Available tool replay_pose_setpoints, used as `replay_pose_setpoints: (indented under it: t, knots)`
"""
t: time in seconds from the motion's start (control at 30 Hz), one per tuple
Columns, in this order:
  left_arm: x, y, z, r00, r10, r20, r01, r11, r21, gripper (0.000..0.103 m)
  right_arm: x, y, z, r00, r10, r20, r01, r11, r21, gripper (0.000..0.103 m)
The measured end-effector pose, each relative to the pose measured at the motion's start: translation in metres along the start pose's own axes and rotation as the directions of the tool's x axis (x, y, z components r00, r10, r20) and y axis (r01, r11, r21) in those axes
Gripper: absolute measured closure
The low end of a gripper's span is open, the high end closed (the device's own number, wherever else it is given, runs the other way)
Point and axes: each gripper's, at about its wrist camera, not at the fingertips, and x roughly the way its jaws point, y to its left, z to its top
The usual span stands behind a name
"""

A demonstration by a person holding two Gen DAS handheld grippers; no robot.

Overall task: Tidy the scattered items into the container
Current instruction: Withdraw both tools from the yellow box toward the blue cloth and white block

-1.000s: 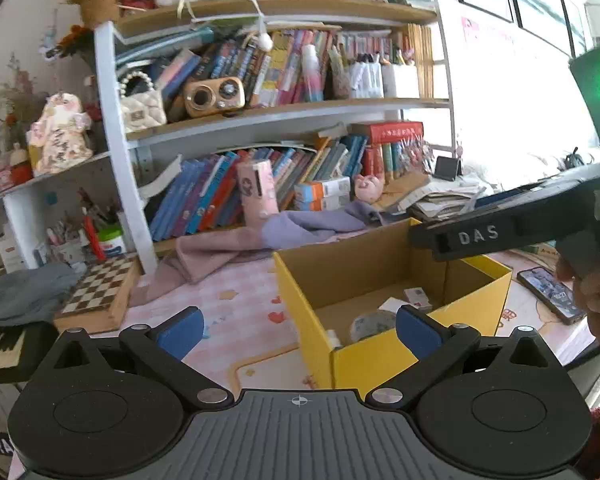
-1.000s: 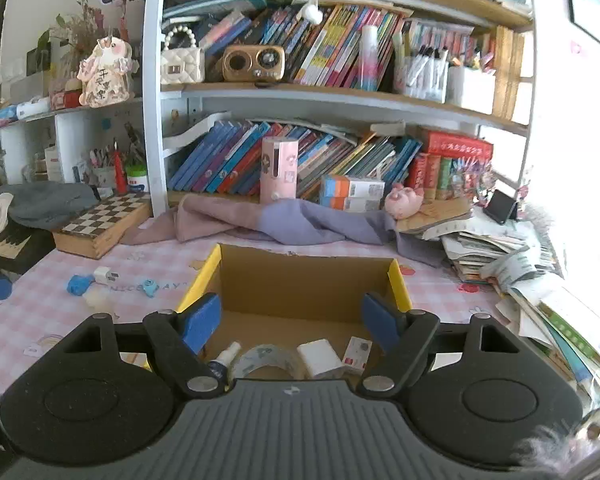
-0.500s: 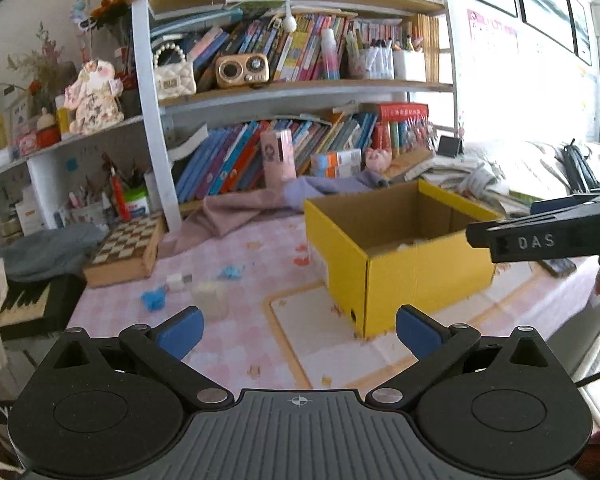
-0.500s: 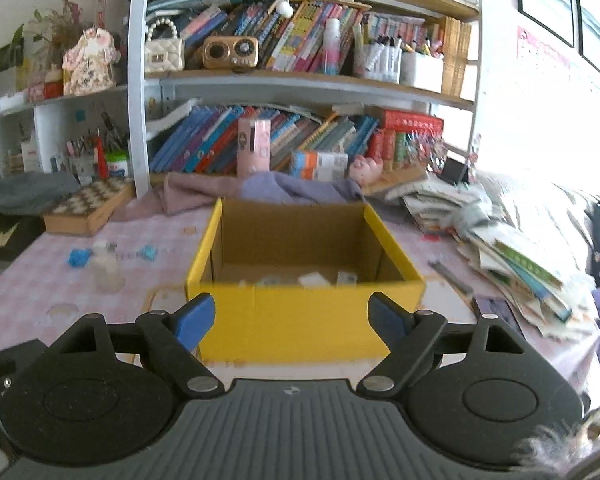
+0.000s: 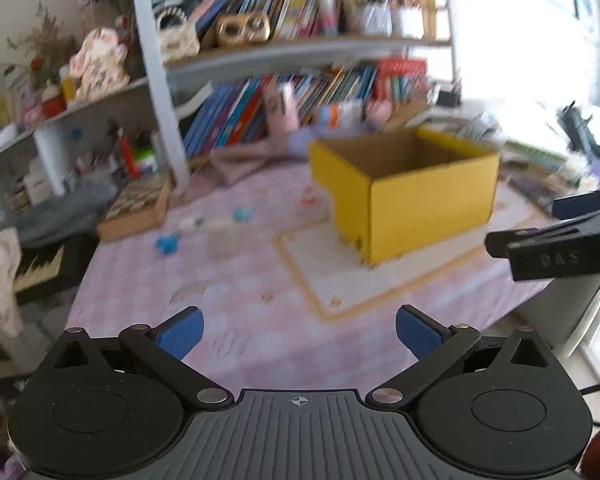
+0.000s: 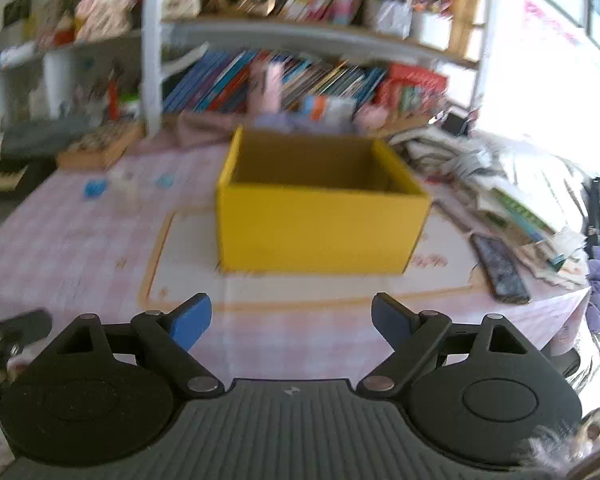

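Two grippers held back over pink checked worktop [image 5: 148,280], one yellow box [image 6: 320,220] ahead, both views blurred.

Left gripper [image 5: 299,334]: two blue-tipped fingers [image 5: 182,330] spread wide, holding nothing. Right gripper [image 6: 291,320]: two fingers [image 6: 192,320] likewise wide apart, empty. One open-topped box, upright on a pale orange-bordered mat [image 6: 188,264], long axis running left to right in the right wrist view, one corner turned toward the left wrist camera; contents hidden behind the near wall. Left of the box, well apart from it: two small blue items [image 5: 167,243], one pale blurred block [image 5: 220,236] between them, one small white piece [image 5: 191,222] near it. One chessboard box [image 5: 138,208] at the foot of the bookshelf [image 5: 300,48]. One dark phone [image 6: 499,272] right of the box.
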Motion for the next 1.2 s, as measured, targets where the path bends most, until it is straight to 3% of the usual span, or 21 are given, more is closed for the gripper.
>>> replay_pose_setpoints:
  t: [0.13,0.33,0.67,1.2]
  knots:
    - [-0.002,0.004,-0.008,1.000,0.000,-0.030,0.000,1.000,-0.017,0.000,0.006,0.012,-0.010,0.995,0.060,-0.081,-0.062,0.998,-0.015,0.016]
    - [-0.006,0.009,-0.016,0.998,-0.011,-0.054,0.009,0.999,-0.035,0.000,0.007,0.028,-0.015,0.986,0.116,-0.119,-0.121,0.992,-0.038,0.013]
    - [-0.017,0.030,-0.027,0.996,0.044,-0.079,-0.051,0.995,-0.080,0.000,0.011,0.053,-0.010,0.974,0.185,-0.133,-0.195,0.979,-0.064,0.012]
    - [-0.025,0.061,-0.033,0.987,0.135,-0.083,-0.146,0.979,-0.145,0.000,0.026,0.102,0.008,0.943,0.302,-0.143,-0.325,0.926,-0.191,0.012]
